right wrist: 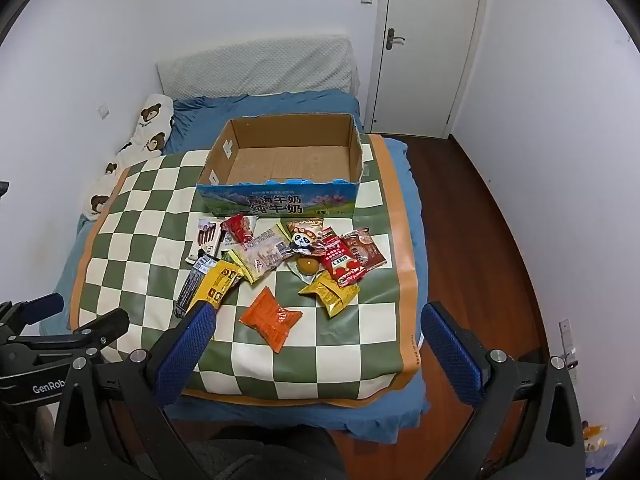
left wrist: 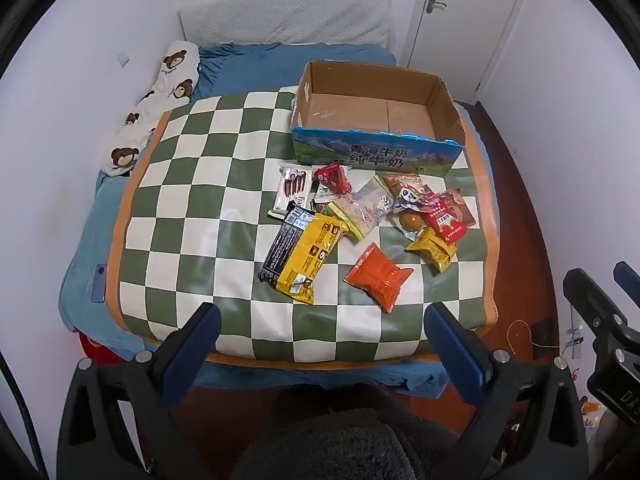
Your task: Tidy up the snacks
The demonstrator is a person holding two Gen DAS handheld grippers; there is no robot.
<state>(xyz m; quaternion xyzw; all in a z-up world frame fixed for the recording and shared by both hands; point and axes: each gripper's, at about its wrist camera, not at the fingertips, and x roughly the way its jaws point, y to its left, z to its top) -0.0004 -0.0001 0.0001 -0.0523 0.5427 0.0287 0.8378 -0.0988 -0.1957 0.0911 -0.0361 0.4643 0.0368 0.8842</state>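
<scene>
Nothing is packed yet: both the left gripper (left wrist: 322, 320) and right gripper (right wrist: 318, 320) hang wide and empty (well short of the snacks), so next comes reaching for the orange packet (right wrist: 270, 317) lying nearest, in front of the empty cardboard box (right wrist: 280, 200).

Checkered mat (left wrist: 192, 208) bare left of snack pile (left wrist: 360, 220).

Green-and-cream checkered mat (left wrist: 200, 184), orange border. Blue bedsheet (right wrist: 256, 108) beneath. Cardboard box (right wrist: 352, 148): brown inside, front panel blue with green hills and dark lettering. White pillow (left wrist: 160, 100) printed with brown bears. Orange packet (right wrist: 270, 318); yellow packet (left wrist: 308, 258) with black markings; black packet (left wrist: 282, 240); small gold-yellow packet (right wrist: 330, 294); red packet (right wrist: 340, 262) with white text. Panda-print wrapper (right wrist: 299, 242), black and white. Gripper pads (right wrist: 184, 354) dark blue, textured. White door (right wrist: 430, 40); reddish-brown floor (right wrist: 480, 240).
</scene>
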